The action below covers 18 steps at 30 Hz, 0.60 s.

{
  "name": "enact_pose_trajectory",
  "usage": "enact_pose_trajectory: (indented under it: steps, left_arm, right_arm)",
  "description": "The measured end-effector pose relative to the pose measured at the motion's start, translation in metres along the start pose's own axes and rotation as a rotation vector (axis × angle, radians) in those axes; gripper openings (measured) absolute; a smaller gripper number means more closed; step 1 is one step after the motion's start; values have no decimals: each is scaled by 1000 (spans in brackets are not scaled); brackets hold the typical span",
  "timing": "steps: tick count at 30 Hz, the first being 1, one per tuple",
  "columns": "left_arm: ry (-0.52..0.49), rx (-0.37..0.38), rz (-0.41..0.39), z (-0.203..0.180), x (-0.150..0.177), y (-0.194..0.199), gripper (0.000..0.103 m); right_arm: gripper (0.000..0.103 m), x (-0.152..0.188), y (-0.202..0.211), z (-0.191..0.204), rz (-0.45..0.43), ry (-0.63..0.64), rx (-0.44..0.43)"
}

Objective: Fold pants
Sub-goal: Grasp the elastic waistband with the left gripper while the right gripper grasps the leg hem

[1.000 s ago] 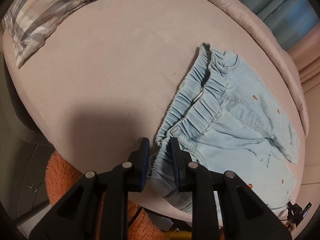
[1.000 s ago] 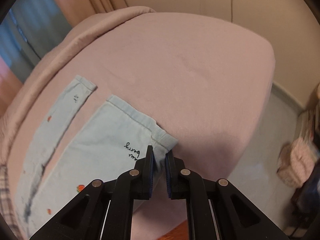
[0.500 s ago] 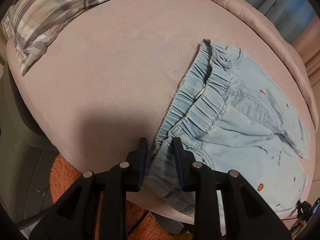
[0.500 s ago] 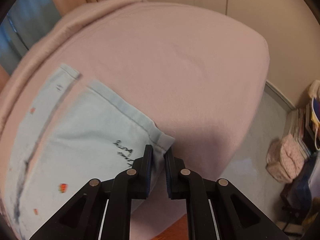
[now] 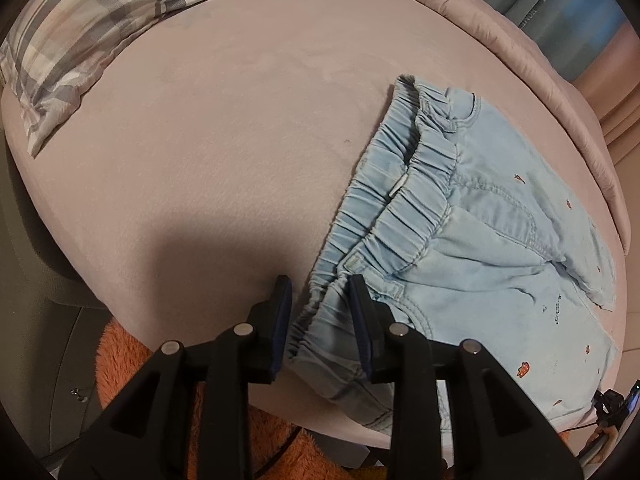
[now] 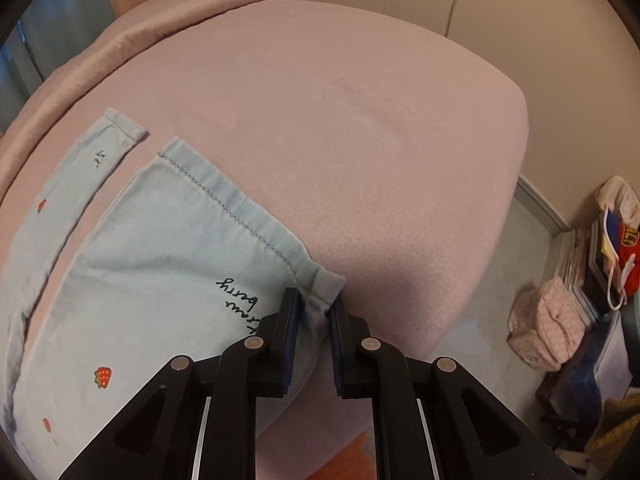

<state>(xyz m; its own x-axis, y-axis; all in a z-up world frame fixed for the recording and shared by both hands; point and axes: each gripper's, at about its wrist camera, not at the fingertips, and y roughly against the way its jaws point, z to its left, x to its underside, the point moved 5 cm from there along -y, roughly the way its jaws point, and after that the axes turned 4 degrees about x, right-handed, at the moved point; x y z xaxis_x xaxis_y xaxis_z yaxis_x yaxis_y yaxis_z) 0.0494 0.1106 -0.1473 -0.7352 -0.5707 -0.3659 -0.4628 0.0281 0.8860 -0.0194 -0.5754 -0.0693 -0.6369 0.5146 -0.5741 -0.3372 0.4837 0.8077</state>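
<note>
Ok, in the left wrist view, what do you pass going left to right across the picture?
Plaid pillow → bare pink bed → left gripper → pants → blue curtain.

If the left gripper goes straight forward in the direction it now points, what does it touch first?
Most likely the gathered elastic waistband of the light blue denim pants: its near corner already lies between the open fingers of the left gripper. Beyond it lies the pink bed cover. Depth is unclear.
</note>
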Motion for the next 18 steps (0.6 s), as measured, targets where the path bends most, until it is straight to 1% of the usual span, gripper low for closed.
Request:
enact_pose_trajectory:
  steps: [8,16,18]
  left_arm:
    - [3,37,-6,5,2,0,32]
    - [3,32,-9,5,3,1,32]
    - [-8,9,0,3,3,3,34]
  right_arm:
    - [10,-1,-2,4,18,-3,38]
    - [10,-2,-1,6,18,-11,34]
    - [10,-2,0,6,16,-12,31]
